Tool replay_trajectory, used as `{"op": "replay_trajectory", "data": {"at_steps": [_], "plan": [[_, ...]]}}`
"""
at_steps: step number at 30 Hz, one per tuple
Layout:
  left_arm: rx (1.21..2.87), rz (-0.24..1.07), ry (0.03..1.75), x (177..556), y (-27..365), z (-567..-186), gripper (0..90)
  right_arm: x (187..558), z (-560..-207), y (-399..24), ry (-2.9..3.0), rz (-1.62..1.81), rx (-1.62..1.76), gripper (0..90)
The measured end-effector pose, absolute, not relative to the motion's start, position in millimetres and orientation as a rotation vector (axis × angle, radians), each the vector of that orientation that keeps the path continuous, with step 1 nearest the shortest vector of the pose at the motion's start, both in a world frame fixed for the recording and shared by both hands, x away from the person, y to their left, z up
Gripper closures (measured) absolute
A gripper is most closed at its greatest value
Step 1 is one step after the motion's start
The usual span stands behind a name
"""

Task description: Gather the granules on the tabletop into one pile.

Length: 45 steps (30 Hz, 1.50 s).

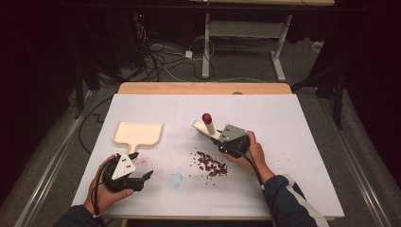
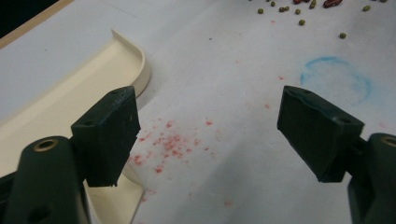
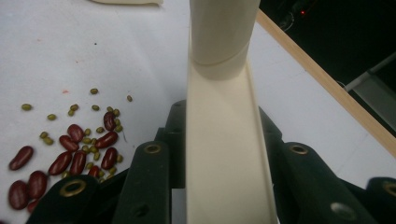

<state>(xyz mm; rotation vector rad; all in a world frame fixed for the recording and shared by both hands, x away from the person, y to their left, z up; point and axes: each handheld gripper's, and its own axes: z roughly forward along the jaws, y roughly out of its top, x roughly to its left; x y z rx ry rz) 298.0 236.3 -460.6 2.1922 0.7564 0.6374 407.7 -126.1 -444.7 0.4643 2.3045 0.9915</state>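
Cream dustpan (image 1: pixel 137 134), cream brush (image 3: pixel 224 140) red-tipped, dark red beans (image 1: pixel 211 164), black tongs (image 1: pixel 142 177).

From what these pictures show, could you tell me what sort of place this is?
Probably a lab or recording studio rather than a home. The white table stands among dark curtains, loose cables trail over the floor behind it, and a person works with hand-held grippers, the left gripper open, the right gripper shut on a cream brush.

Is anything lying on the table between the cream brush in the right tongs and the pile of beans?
Nothing visible does. The right tongs are shut on the cream plastic brush with the red knob, and only bare white table lies between it and the pile of red and green beans.
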Motion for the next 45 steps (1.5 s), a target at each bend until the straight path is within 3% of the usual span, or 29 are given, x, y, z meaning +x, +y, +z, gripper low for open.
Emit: {"op": "replay_trajectory", "data": {"at_steps": [10,25,32,40,45], "plan": [[2.202,0.634,0.754,296.6,235.1,-460.9,20.1,393.3,-456.3,-101.2,2.4,1.035,0.266,67.6],[2.193,0.633,0.725,293.8,235.0,-458.3,20.1,372.0,-452.1,-114.5,2.514,1.111,0.021,67.5],[2.191,0.623,0.735,295.1,234.8,-458.7,20.0,378.4,-434.6,-115.7,2.425,1.196,0.122,67.9],[2.15,0.665,0.751,296.7,241.7,-454.0,20.0,350.7,-408.7,-104.2,2.458,1.332,0.4,67.9],[2.105,0.7,0.764,294.5,248.4,-449.2,19.8,330.8,-417.1,-97.3,2.611,1.428,0.51,67.9]]}}
